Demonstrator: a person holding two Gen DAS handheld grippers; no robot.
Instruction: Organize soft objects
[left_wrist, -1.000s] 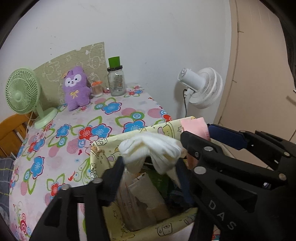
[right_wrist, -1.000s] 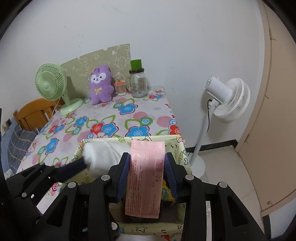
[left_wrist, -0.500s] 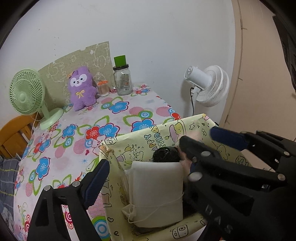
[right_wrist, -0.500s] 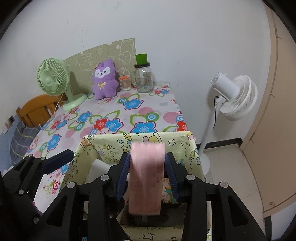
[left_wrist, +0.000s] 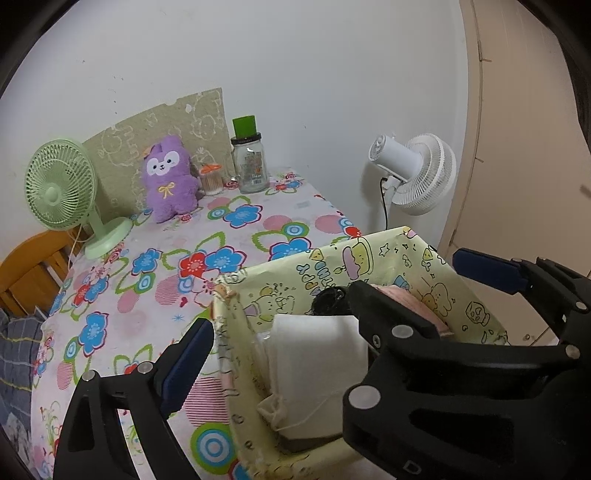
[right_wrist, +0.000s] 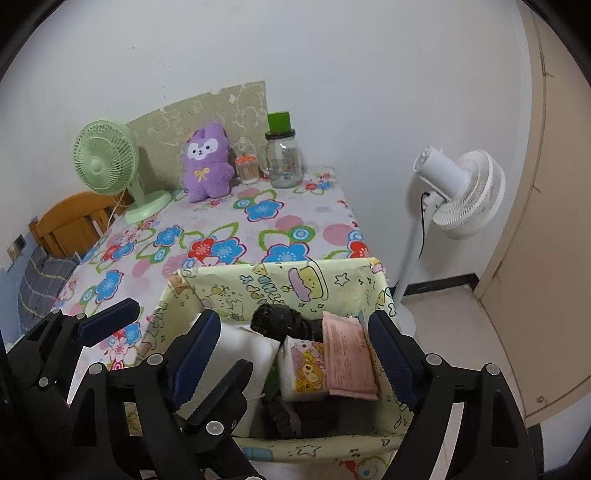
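**Both grippers spread wide over the bin**

Two grippers, left (left_wrist: 321, 325) and right (right_wrist: 291, 347), hang open and empty above the yellow cartoon-print fabric bin (right_wrist: 280, 280) at the floral table's (right_wrist: 221, 229) near edge. Inside lie a white folded cloth (left_wrist: 317, 350), pink packet (right_wrist: 347, 362) and tissue pack (right_wrist: 304, 369). White pedestal fan (right_wrist: 461, 192) stands close beside.

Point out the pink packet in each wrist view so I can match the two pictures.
Left wrist view: only a strip of the pink packet shows, at the right inside the yellow storage box, mostly hidden behind the black tool arm.
Right wrist view: pink packet stands in full sight against the box's right wall, between the open right tool's pads.
Shared landmark: the purple plush at the back of the table.
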